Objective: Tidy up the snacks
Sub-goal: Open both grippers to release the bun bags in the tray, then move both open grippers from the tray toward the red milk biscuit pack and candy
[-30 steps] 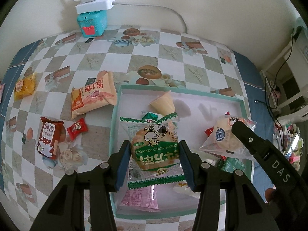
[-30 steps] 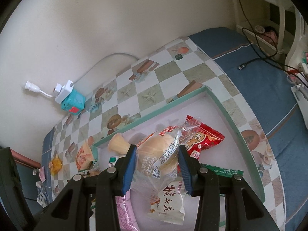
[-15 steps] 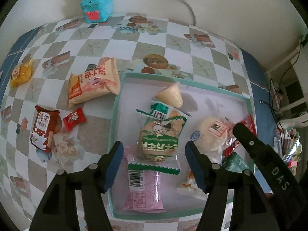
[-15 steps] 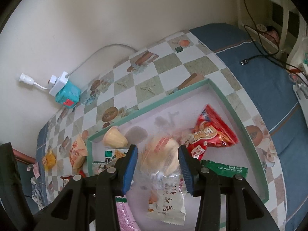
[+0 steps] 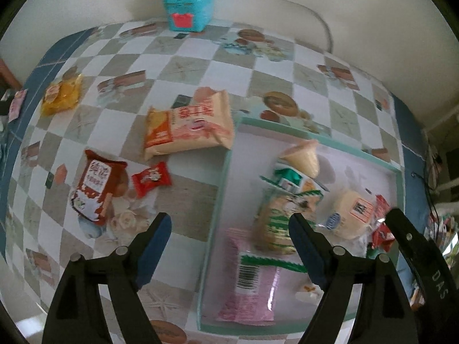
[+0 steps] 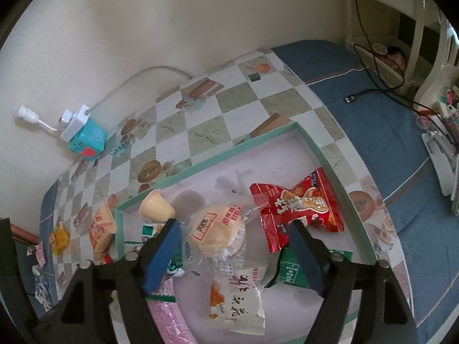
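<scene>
The left gripper (image 5: 226, 235) is held wide and empty, its jaws having just been opening; the green biscuit pack (image 5: 276, 223) lies released in the tray (image 5: 222, 180); the right gripper (image 6: 235, 243) is likewise spread, jaws just opened, with the clear-wrapped bun (image 6: 219, 229) lying free between them, not gripped. Several snacks are judged sorted into the tray: a red packet (image 6: 295, 215), a pink pack (image 5: 249, 281), a jelly cup (image 5: 302, 156). Left outside on the tablecloth (image 5: 186, 66): an orange bag (image 5: 188, 127), a dark red pack (image 5: 96, 186), a small red candy (image 5: 150, 179), a yellow packet (image 5: 60, 96); the task is judged partly complete.
</scene>
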{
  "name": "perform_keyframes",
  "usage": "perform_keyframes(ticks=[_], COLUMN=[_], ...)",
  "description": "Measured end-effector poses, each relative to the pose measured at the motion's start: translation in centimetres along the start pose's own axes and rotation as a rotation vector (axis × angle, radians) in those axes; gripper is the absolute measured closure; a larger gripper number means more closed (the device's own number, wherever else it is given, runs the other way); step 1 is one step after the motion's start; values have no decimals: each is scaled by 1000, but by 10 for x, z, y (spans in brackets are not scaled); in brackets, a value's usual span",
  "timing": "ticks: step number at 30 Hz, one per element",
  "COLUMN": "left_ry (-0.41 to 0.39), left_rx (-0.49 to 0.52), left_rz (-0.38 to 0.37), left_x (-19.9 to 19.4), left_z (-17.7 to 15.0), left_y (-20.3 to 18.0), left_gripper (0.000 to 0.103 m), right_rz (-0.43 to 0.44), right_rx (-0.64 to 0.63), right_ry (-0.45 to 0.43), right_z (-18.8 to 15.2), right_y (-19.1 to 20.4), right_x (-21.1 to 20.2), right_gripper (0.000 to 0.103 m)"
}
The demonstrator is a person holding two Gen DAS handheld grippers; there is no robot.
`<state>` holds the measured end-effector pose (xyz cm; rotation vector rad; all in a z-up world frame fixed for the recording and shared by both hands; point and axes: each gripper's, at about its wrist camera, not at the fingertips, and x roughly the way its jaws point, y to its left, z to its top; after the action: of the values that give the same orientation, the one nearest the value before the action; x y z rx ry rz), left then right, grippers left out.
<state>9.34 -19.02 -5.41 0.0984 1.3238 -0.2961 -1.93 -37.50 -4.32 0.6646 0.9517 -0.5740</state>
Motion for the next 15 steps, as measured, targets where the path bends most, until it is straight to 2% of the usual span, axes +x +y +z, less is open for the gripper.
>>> perform_keyframes(ticks=[3, 5, 7, 15], left_ry=[-3, -9, -15, -18], left_rx=[-50, -81, -104, -207], left_rz=[3, 6, 17, 9], left_x=[1, 0, -1, -3], left_z=[2, 4, 5, 10], left_y=[10, 18, 24, 48], left_gripper=[8, 8, 8, 7], right_rz=[-18, -25, -25, -59], right_rx=[-11, -15, -16, -37], right_ry=[4, 7, 5, -3], right_z=[0, -1, 0, 4], right_y=[1, 2, 2, 8], right_x=[2, 3, 3, -11], right_gripper=[19, 12, 9, 3])
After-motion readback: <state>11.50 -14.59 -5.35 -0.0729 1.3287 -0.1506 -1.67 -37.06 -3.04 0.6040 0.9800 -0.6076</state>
